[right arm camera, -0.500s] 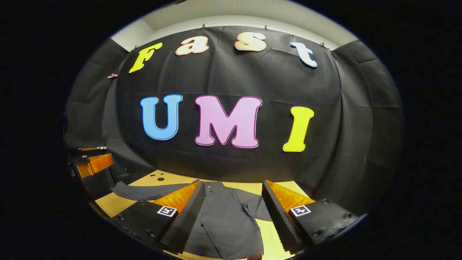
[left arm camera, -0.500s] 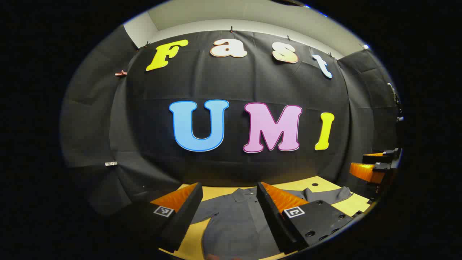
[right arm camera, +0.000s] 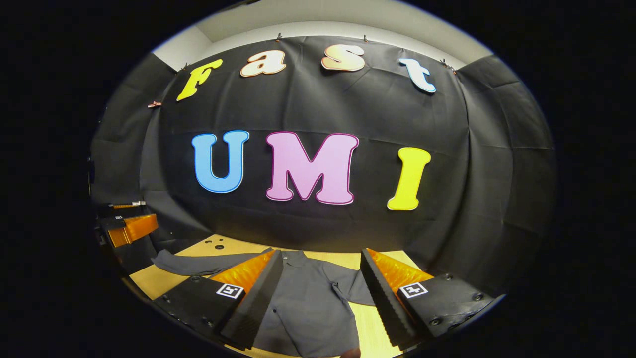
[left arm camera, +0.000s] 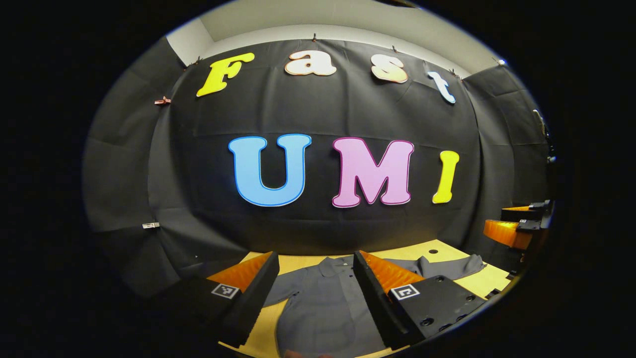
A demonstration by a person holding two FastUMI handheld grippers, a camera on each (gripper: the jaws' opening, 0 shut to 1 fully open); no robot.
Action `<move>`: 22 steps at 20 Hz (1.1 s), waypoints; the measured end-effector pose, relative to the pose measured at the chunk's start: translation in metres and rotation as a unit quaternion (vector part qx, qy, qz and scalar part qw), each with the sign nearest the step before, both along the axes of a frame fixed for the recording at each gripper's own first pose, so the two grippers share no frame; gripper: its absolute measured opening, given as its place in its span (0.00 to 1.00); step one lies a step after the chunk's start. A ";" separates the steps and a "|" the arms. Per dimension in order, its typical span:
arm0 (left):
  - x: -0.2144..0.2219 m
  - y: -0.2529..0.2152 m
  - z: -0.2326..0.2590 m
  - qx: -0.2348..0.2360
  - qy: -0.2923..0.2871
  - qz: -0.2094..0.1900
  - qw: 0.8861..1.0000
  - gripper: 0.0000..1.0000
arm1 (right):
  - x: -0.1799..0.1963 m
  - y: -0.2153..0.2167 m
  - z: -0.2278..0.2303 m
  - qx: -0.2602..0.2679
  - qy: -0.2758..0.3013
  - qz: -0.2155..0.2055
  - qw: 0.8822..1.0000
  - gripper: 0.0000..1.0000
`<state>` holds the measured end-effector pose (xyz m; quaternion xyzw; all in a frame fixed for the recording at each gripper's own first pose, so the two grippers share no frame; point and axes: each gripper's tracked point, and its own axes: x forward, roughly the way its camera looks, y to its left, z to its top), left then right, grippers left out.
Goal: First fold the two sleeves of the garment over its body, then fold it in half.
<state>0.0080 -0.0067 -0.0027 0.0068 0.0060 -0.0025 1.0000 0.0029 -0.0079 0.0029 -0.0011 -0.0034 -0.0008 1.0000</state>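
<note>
Black-draped booth, tan wooden tabletop (left arm camera: 449,251). Left gripper (left arm camera: 314,278) and right gripper (right arm camera: 320,276) both wide, holding nothing, raised over grey collared shirt (right arm camera: 308,303) lying flat mid-table, collar toward far edge. Lower onto one sleeve (right arm camera: 191,263); pinch the cuff, fold inward. Slight rightward shift of left gripper view against half a second earlier; shirt unmoved.

Both views face the booth wall low over the shared garment (left arm camera: 323,303).
</note>
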 end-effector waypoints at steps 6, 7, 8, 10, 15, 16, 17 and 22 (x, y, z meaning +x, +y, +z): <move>0.004 -0.002 -0.002 0.001 0.001 -0.001 1.000 0.95 | 0.003 0.000 0.000 -0.001 0.000 0.001 1.000 0.98; 0.004 -0.002 -0.002 0.002 0.002 -0.001 1.000 0.95 | 0.003 0.000 0.001 0.001 0.000 0.001 1.000 0.98; 0.004 -0.002 -0.002 0.003 0.002 -0.002 1.000 0.95 | 0.004 -0.002 0.002 0.002 0.002 -0.001 1.000 0.98; 0.006 -0.006 -0.003 0.004 0.003 -0.005 1.000 0.95 | 0.007 -0.007 -0.003 0.008 0.011 -0.006 1.000 0.98; 0.013 -0.021 -0.010 0.003 0.016 -0.019 1.000 0.95 | 0.025 -0.061 -0.029 0.005 0.050 -0.047 0.998 0.97; 0.015 -0.024 -0.014 0.001 0.020 -0.021 1.000 0.95 | 0.030 -0.078 -0.036 0.001 0.058 -0.060 0.997 0.98; 0.017 -0.028 -0.016 0.000 0.025 -0.022 0.999 0.95 | 0.035 -0.098 -0.045 -0.005 0.067 -0.072 0.995 0.98; 0.035 -0.045 -0.038 -0.017 0.058 -0.018 0.998 0.95 | 0.072 -0.206 -0.122 -0.009 0.142 -0.131 0.981 0.98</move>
